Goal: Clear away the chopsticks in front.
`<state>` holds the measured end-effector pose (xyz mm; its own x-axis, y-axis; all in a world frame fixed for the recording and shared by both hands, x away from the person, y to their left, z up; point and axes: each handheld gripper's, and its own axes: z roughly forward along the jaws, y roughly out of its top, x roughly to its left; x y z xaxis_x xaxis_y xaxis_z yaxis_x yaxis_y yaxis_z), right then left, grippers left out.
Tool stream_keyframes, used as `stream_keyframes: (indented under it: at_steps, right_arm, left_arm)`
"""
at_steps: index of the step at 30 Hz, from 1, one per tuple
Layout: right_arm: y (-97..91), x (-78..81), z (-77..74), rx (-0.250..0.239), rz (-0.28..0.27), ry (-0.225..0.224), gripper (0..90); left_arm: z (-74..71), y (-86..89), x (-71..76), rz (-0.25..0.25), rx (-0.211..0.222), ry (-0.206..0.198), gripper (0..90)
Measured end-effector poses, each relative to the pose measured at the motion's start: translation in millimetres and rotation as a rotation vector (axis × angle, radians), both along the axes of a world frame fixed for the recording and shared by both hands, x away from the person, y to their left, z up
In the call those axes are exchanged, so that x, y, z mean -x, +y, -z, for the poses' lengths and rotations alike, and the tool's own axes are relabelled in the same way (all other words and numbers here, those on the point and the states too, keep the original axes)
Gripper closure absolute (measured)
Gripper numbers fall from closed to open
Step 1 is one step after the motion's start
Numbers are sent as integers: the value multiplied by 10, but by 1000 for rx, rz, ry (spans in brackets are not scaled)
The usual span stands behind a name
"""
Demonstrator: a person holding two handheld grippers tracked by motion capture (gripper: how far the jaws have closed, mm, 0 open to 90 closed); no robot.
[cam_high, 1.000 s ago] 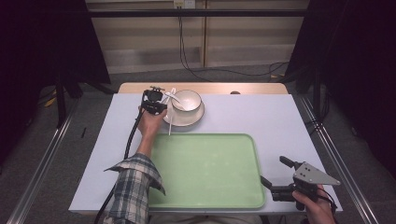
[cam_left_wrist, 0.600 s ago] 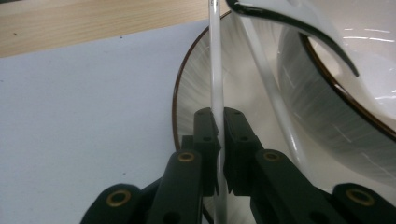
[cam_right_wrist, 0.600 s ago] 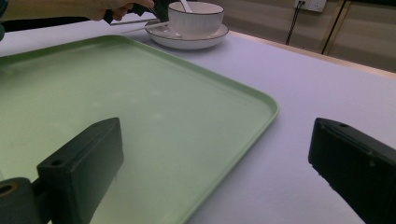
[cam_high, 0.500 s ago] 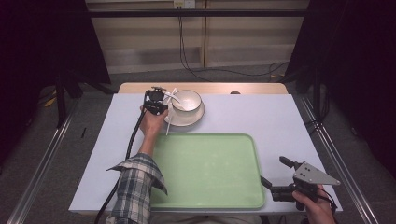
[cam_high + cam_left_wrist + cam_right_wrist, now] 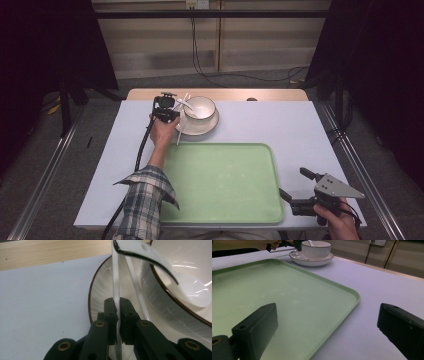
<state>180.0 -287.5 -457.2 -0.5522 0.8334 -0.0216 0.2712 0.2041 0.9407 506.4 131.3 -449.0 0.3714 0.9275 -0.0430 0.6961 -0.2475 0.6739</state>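
A white bowl with a dark rim stands on a matching saucer at the far middle of the table. A white spoon leans in the bowl. My left gripper is at the saucer's left edge. In the left gripper view, the left gripper is shut on a thin white chopstick, with a second chopstick lying just beside it over the saucer. My right gripper rests at the near right corner, open, with nothing between its jaws.
A large green tray lies bare in the near middle of the white table, its right rim just ahead of the right gripper. Black cable trails from the left gripper along the forearm. A wooden strip borders the table's far edge.
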Motion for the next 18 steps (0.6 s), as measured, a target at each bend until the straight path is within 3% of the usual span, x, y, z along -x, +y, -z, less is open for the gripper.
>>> stream_keyframes:
  at_steps: [4,6,8,10,14,16,18]
  right_arm:
    - [-2,1,-3,0,-1,0,24]
    - [0,3,-4,-2,2,4,24]
    - [-4,2,-6,4,-1,-1,24]
    - [-8,9,-13,0,6,-4,24]
    - [-8,8,-17,-1,10,-7,22]
    - [-8,8,-17,-1,12,-7,21]
    - [-7,4,-15,-5,15,-7,21]
  left_arm:
    - [-48,77,82,-17,91,-12,853]
    - [-58,102,143,-11,47,-19,853]
    - [-55,153,199,-24,86,-27,852]
    - [-56,189,244,-21,77,-35,853]
    - [-79,273,340,11,114,-52,853]
    - [-86,281,382,10,108,-60,852]
    - [-92,291,421,8,139,-71,853]
